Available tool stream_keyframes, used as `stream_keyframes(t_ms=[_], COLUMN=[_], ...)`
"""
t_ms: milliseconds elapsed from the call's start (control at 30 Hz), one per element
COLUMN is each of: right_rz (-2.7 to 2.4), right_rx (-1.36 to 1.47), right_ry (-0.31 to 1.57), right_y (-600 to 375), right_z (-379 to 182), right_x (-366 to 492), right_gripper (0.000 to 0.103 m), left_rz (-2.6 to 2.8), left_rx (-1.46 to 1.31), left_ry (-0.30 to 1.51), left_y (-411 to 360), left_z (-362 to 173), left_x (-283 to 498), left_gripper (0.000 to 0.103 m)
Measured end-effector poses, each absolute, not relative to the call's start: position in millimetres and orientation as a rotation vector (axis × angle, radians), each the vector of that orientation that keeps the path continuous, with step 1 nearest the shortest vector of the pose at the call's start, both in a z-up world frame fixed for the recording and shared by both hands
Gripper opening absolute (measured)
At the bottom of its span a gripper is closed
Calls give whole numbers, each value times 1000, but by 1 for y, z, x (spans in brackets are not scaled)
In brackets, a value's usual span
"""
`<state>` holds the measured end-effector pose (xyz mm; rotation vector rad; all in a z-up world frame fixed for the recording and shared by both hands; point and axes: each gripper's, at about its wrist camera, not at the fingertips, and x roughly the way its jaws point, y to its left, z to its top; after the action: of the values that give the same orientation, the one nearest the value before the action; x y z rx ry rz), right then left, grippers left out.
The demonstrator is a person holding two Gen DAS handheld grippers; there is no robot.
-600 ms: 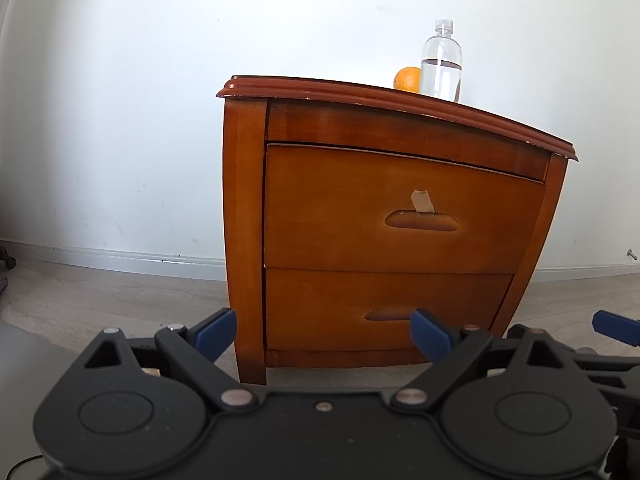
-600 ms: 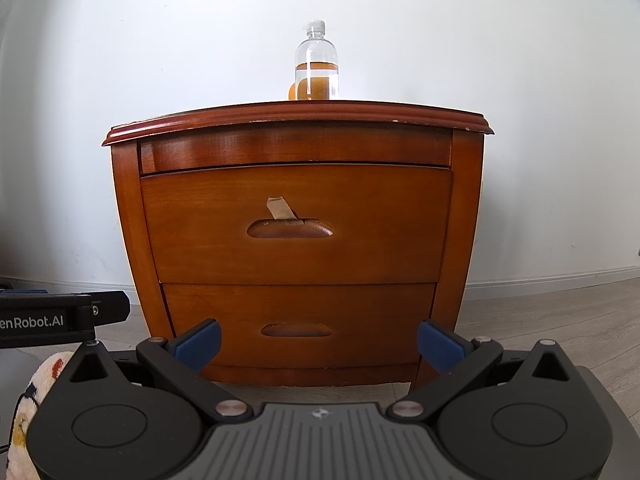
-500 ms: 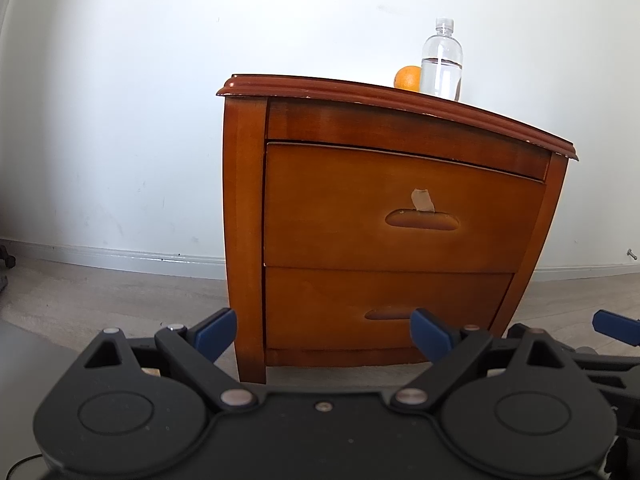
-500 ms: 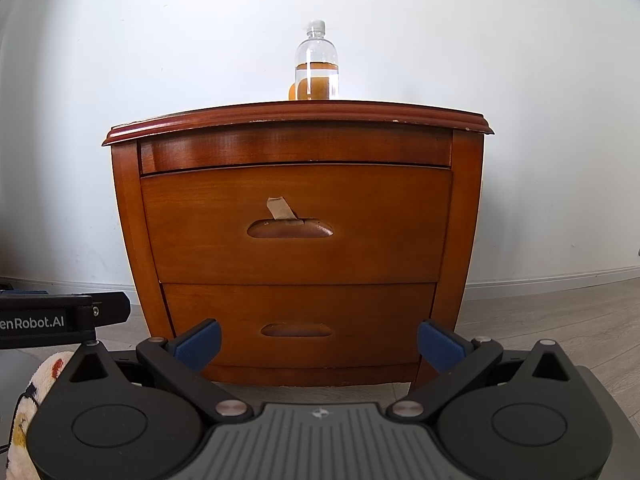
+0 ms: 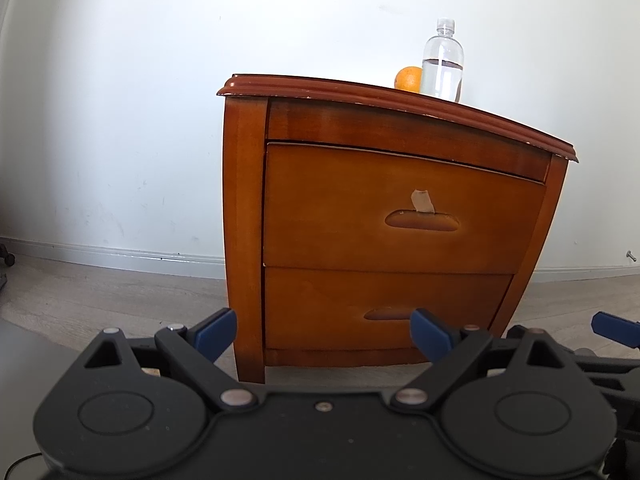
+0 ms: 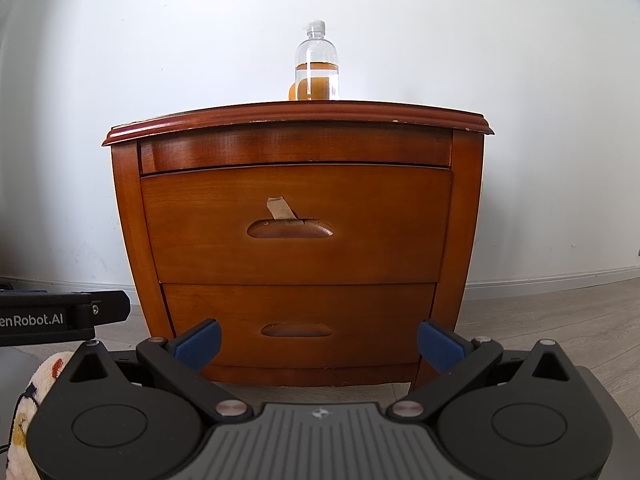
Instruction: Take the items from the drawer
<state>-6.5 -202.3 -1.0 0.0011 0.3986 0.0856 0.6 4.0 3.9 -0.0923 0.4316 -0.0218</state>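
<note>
Through the left wrist camera I see my left gripper [image 5: 324,330] low in the picture, its blue-tipped fingers [image 5: 214,330] spread wide with nothing between them, well short of the nightstand [image 5: 244,208]. The nightstand stands on the floor [image 5: 100,300] against a white wall [image 5: 120,100], seen from its left front corner. Both drawers are shut: the top drawer [image 5: 340,208] with a recessed handle [image 5: 422,222] that has a scrap of tape [image 5: 420,201] above it, and the bottom drawer [image 5: 328,304] below. On the top, toward its back right, a bottle [image 5: 442,68] stands upright with an orange [image 5: 408,79] just beside it on the left. At the right edge of this view a blue tip of my right gripper [image 5: 614,324] shows. Through the right wrist camera, my right gripper [image 6: 318,342] is also spread fully apart and empty, facing the nightstand [image 6: 128,208] nearly head-on and apart from it. The top drawer [image 6: 296,196] and bottom drawer [image 6: 296,304] are both closed, so whatever is inside is hidden. The handle [image 6: 290,229] carries the tape [image 6: 282,210] at a slant. The bottle [image 6: 317,68] sits near the back edge of the top, roughly centred, with the orange [image 6: 293,92] behind it, partly seen through the liquid. At the left edge I see the black body of my left gripper [image 6: 60,316], and a patterned cloth [image 6: 28,412] in the lower left corner.
</note>
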Motion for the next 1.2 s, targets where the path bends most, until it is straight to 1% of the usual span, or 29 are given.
stream_keyframes(t_ms=[1200], right_rz=[84], right_rx=[-2], right_ry=[403], right_y=[-201], right_z=[-2], right_x=[-5], right_gripper=[103], left_rz=[-17], left_rx=[-92], left_ry=[436], left_y=[5], left_z=[4], left_x=[3], left_gripper=[94])
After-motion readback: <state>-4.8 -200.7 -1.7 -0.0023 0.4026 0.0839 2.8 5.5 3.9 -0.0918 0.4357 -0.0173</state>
